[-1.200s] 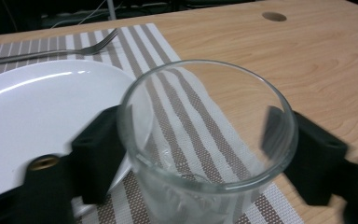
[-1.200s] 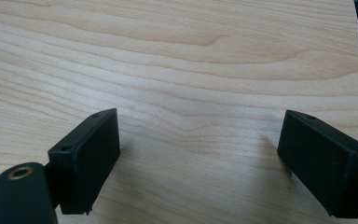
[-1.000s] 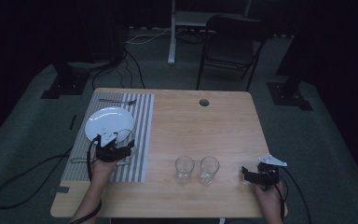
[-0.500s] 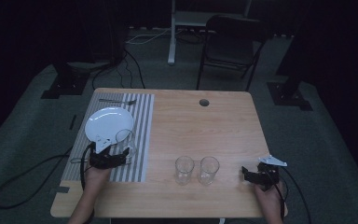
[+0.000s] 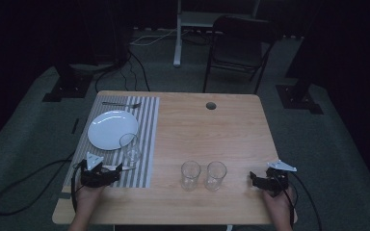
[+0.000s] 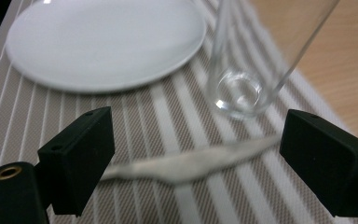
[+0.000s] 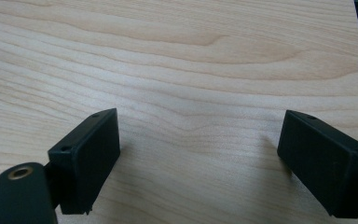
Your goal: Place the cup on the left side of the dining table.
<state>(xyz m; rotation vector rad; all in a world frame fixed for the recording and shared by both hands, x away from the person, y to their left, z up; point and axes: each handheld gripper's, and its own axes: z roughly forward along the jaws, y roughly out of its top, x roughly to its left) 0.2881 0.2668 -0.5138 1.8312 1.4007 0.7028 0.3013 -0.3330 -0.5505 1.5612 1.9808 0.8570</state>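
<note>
My left gripper (image 5: 117, 169) (image 6: 198, 135) rests at the near end of the striped placemat (image 5: 147, 125) (image 6: 28, 116). Its jaws have just been opening and stand open. A silver knife (image 5: 129, 167) (image 6: 191, 163) lies flat on the mat between them, untouched by either pad. Just beyond stands an empty clear glass (image 5: 130, 148) (image 6: 242, 88), beside a white plate (image 5: 112, 129) (image 6: 102, 42). My right gripper (image 5: 253, 179) (image 7: 198, 135) sits at the table's near right, open over bare wood.
A fork (image 5: 121, 104) lies at the far end of the placemat. Two empty glasses (image 5: 190, 175) (image 5: 216, 174) stand side by side near the front middle of the wooden table (image 5: 212, 134). A cable hole (image 5: 211, 105) is at the back. A chair (image 5: 241, 43) stands behind.
The left gripper has let go of the glass by the plate and drawn back toward the near edge. The glass stays upright on the mat. The right gripper has kept still.
</note>
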